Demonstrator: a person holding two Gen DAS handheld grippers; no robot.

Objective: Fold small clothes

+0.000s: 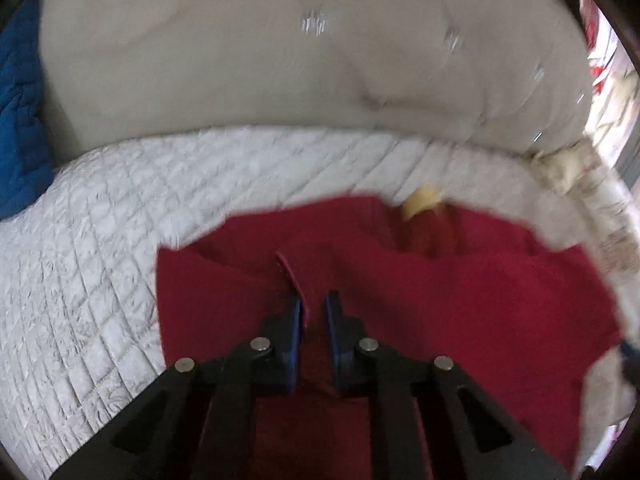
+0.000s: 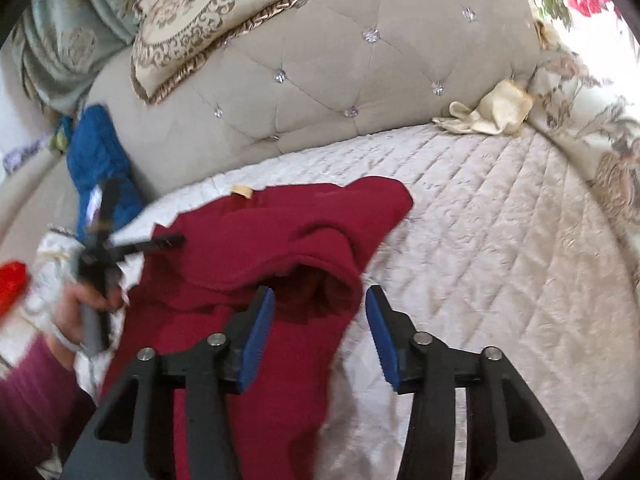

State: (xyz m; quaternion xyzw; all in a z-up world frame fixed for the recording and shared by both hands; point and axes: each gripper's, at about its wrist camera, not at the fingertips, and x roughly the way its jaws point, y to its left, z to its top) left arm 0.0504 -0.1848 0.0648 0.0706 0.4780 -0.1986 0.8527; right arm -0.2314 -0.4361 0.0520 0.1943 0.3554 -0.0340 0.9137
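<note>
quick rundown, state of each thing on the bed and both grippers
red garment: crumpled, partly folded, on the quilt
left gripper: shut on a fold of the red garment
right gripper: open, over the garment's edge, gripping nothing
cream cloth: bunched against the headboard
patterned pillow: leaning on the headboard

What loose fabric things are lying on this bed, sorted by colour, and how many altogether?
Red: 1, the red garment
Blue: 1, the blue cloth at the headboard
Cream: 1, the cream cloth at the far side
Patterned: 1, the cushion on top of the headboard
Total: 4
</note>
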